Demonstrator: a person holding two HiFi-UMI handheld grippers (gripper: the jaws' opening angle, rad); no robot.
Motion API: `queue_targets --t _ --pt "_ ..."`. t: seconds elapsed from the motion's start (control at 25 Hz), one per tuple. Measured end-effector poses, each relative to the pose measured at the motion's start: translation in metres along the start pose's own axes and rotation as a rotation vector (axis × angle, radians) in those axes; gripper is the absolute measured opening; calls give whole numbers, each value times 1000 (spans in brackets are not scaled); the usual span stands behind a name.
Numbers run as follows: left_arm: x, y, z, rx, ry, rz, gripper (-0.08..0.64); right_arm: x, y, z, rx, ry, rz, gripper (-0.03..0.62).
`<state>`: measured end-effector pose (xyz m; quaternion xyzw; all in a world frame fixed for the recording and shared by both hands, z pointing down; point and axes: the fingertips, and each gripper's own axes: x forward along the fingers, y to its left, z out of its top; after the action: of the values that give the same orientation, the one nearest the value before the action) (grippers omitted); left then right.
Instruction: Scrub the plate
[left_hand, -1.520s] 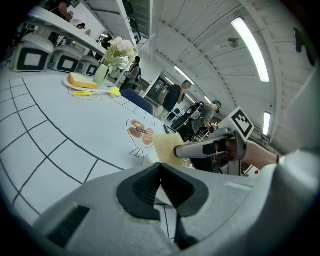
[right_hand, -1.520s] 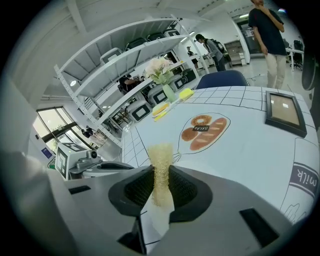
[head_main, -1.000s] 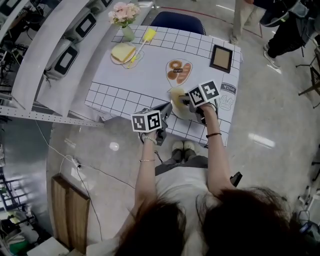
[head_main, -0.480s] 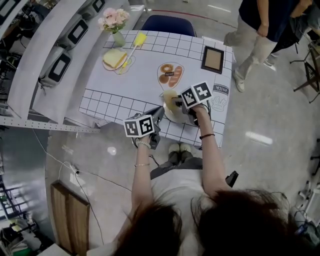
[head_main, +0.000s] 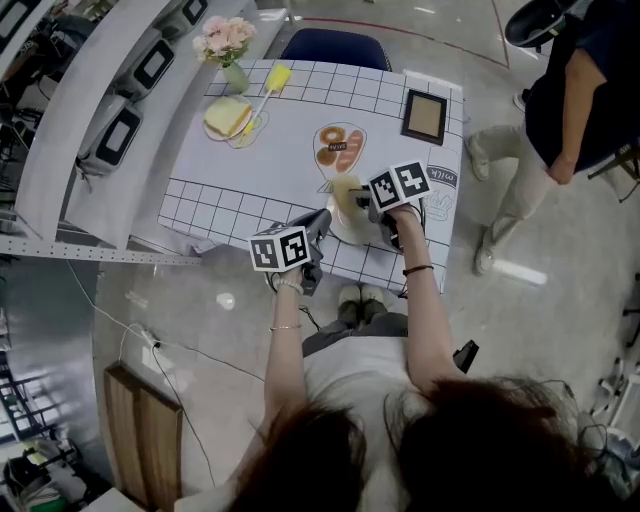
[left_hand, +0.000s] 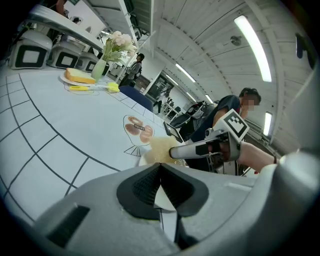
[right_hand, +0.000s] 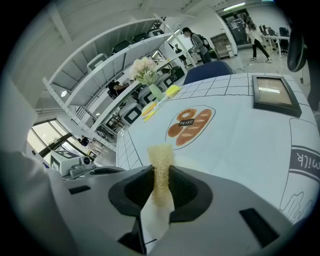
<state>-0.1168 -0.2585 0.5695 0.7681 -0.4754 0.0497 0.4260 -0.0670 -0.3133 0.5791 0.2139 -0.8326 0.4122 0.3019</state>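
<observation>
At the table's (head_main: 250, 175) near edge, the left tool (left_hand: 160, 172) had its jaws closed on the near rim of the white plate (head_main: 350, 230), which lay flat on the gridded cloth. Just beyond, the right tool (right_hand: 161, 175) was clamped on a yellow sponge (right_hand: 161, 157), holding it upright over the plate's far side; whether the sponge touched the plate could not be told. Past the plate came a bread print (head_main: 338, 147) on the cloth, with a small frame (head_main: 424, 116) further back at the right. Toward the far left corner sat a dish of toast (head_main: 227, 117), a yellow brush (head_main: 270, 82) and a vase of flowers (head_main: 228, 45). A blue chair (head_main: 335, 47) stood behind the table, and a person (head_main: 560, 110) stood on the floor off to the right.
</observation>
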Motion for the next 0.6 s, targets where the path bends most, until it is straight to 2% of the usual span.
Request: queue_targets --t 0.32,0.6 --pt "4 -5 -2 13 12 -12 11 -13 -15 0 88 -35 -34 80" --pt "6 -9 -2 22 5 -19 11 -22 -24 -3 111 -52 -62 80"
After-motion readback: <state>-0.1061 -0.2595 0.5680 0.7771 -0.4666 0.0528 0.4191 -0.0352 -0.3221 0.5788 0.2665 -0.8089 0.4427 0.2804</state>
